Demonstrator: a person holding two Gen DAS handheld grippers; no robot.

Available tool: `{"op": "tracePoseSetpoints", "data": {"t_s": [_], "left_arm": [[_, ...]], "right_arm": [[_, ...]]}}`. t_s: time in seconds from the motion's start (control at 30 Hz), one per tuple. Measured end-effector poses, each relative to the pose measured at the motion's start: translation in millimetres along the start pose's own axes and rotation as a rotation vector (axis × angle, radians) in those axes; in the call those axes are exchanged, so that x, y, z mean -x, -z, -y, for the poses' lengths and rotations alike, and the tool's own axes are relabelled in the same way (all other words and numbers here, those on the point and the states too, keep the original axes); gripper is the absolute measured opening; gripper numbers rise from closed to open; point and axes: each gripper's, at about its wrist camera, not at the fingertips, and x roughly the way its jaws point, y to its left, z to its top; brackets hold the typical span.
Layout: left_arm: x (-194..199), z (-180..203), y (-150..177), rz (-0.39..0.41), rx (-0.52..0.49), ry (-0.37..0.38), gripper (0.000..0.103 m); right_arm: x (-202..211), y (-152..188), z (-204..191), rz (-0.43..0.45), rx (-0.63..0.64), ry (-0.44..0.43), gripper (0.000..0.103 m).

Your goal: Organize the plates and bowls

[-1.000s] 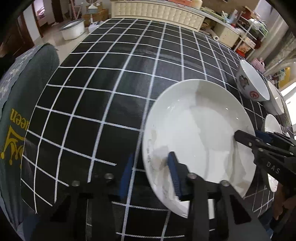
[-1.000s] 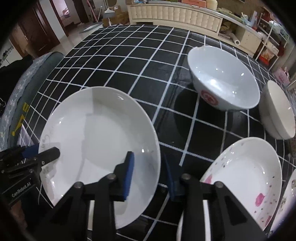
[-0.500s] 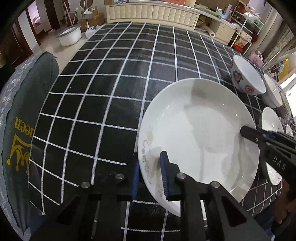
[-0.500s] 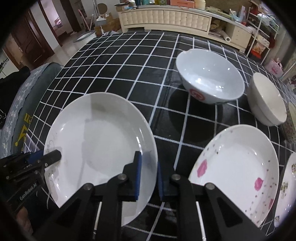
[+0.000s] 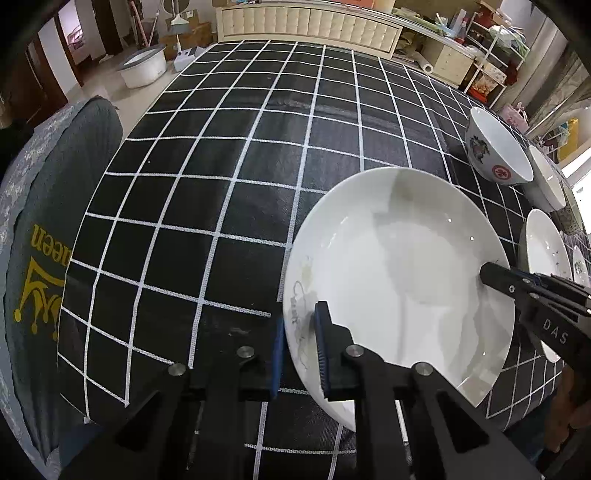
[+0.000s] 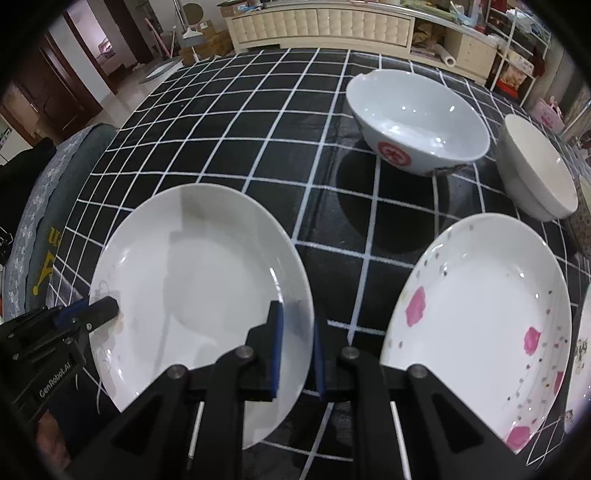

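A plain white plate (image 5: 399, 277) (image 6: 199, 284) is held between both grippers over the black checked tablecloth (image 5: 221, 166). My left gripper (image 5: 299, 347) is shut on its left rim. My right gripper (image 6: 297, 347) is shut on its right rim. Each gripper shows in the other's view, the right one (image 5: 524, 291) and the left one (image 6: 77, 317). A white plate with pink flowers (image 6: 476, 321) lies right of it. A white bowl with a red mark (image 6: 417, 118) and a cream bowl (image 6: 535, 173) stand behind.
Another patterned plate (image 6: 581, 350) peeks in at the far right edge. A grey cushion with yellow print (image 5: 33, 266) sits beyond the table's left edge. A cream cabinet (image 5: 310, 22) and shelves stand past the far end.
Both grippers closed onto the plain plate's opposite rims. The views pulled back and up a little, and the plate seems to be rising with them.
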Motion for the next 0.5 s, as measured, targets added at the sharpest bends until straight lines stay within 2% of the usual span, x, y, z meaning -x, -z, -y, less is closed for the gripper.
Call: {"op": "tracePoseSetpoints", "data": {"t_s": [0.2, 0.37, 0.5], "left_arm": [[1.5, 1.5, -1.3, 0.006, -0.01, -0.006, 0.013], [19.1, 0.3, 2.1, 0.051, -0.025, -0.07, 0.013], [36.2, 7.5, 4.8, 0.07, -0.036, -0.05, 0.013]], "right_arm": [[9.3, 4.3, 0.7, 0.021, 0.048, 0.057, 0.019], [28.3, 3.4, 5.4, 0.068, 0.044, 0.03, 0.019], [43.6, 14.6, 20.9, 0.077, 0.029, 0.009, 0.019]]}}
